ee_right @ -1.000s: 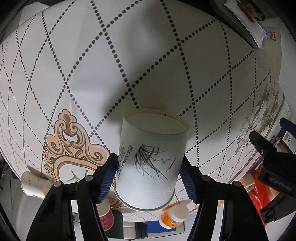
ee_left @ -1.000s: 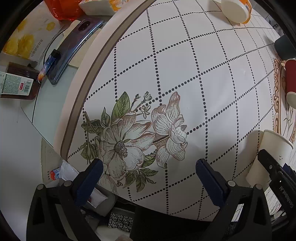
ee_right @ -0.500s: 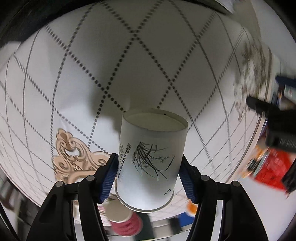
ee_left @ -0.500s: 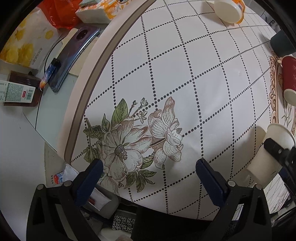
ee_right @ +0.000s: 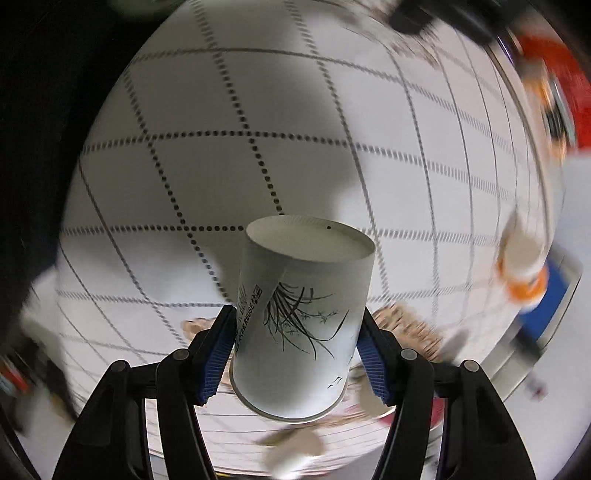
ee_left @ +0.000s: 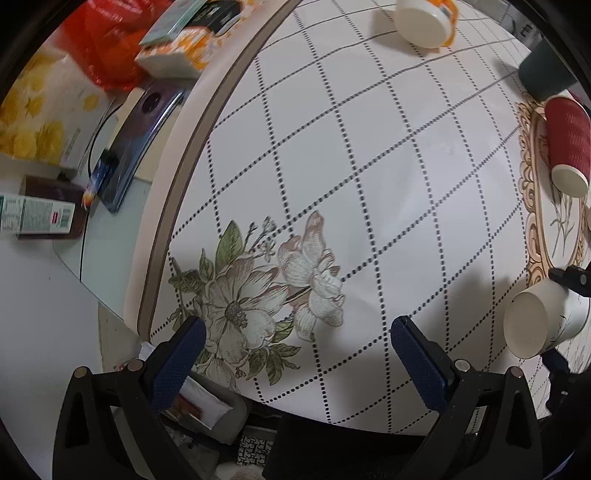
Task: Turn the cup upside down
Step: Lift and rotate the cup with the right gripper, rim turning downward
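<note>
Fingers: right gripper (ee_right: 295,350) clamped on paper cup (ee_right: 301,325); left gripper (ee_left: 295,354) spread, empty.
Cup: airborne over tablecloth (ee_right: 277,166), base pointing away from the camera.
Risk: thin wall may buckle or slip during rotation.
Views: left wrist shows cup (ee_left: 543,317) sideways; right wrist surroundings blurred, probably mid-rotation.

Left gripper (ee_left: 295,354) low over floral tablecloth (ee_left: 351,166), blue pads (ee_left: 419,363) spread wide, nothing between. At right edge, white paper cup (ee_left: 543,321) tilted on side in air, base facing camera, pinched by right gripper (ee_left: 570,317) (only dark finger parts visible). Red ribbed cup (ee_left: 567,144) lying on side; dark cup (ee_left: 546,74) beyond. Orange-banded white cup (ee_left: 424,18) at top. Phone (ee_left: 140,140) beside cloth edge.
</note>
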